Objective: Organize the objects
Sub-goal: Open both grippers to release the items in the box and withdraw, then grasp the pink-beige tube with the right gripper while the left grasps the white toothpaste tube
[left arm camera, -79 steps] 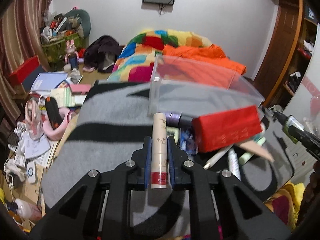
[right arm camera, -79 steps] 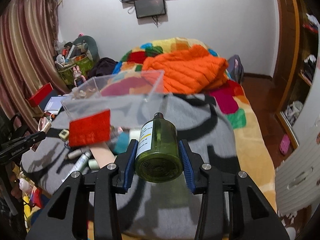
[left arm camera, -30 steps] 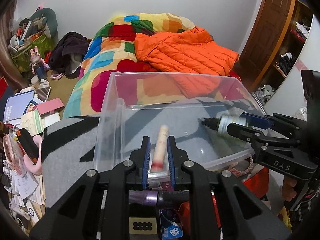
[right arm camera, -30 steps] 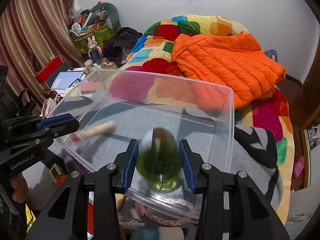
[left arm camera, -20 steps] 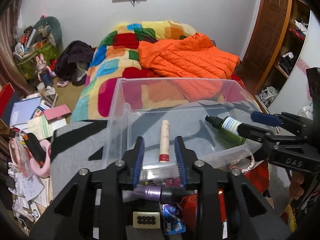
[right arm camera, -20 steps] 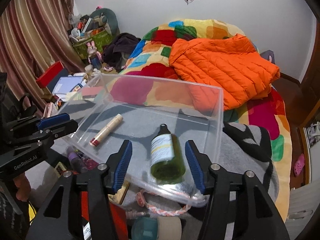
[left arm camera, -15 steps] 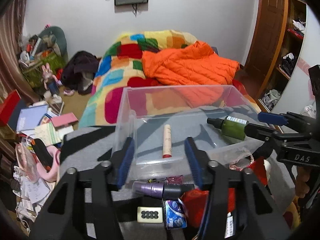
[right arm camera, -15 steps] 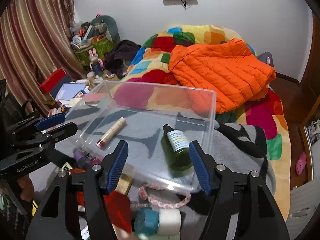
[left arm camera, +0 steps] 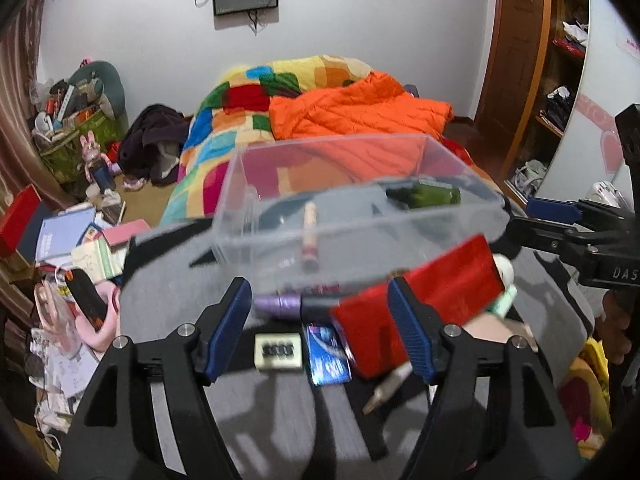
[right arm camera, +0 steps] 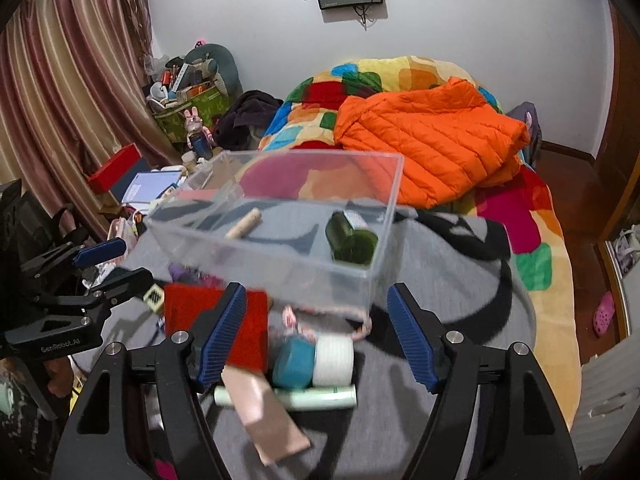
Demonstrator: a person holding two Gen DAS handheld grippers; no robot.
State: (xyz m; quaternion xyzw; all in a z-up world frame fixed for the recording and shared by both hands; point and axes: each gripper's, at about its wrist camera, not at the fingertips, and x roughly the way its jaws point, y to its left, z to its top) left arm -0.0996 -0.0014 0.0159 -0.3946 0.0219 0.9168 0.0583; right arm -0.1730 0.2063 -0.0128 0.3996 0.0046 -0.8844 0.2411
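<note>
Both hand-held grippers, left [left arm camera: 320, 324] and right [right arm camera: 312, 332], hold nothing, jaws opening. We judge the drop done: green bottle [right arm camera: 351, 238] and tube [right arm camera: 243, 223] lie in the clear bin [right arm camera: 360, 280]. Next we need another item, perhaps the red packet [left arm camera: 420, 304].

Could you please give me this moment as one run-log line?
left gripper: opening, empty | right gripper: opening, empty | clear bin: holds tube, green bottle

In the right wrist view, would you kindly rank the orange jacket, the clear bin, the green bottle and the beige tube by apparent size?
1-2. orange jacket and clear bin: similar, and the bin is nearer, so unranked.
3. green bottle.
4. beige tube.
</note>
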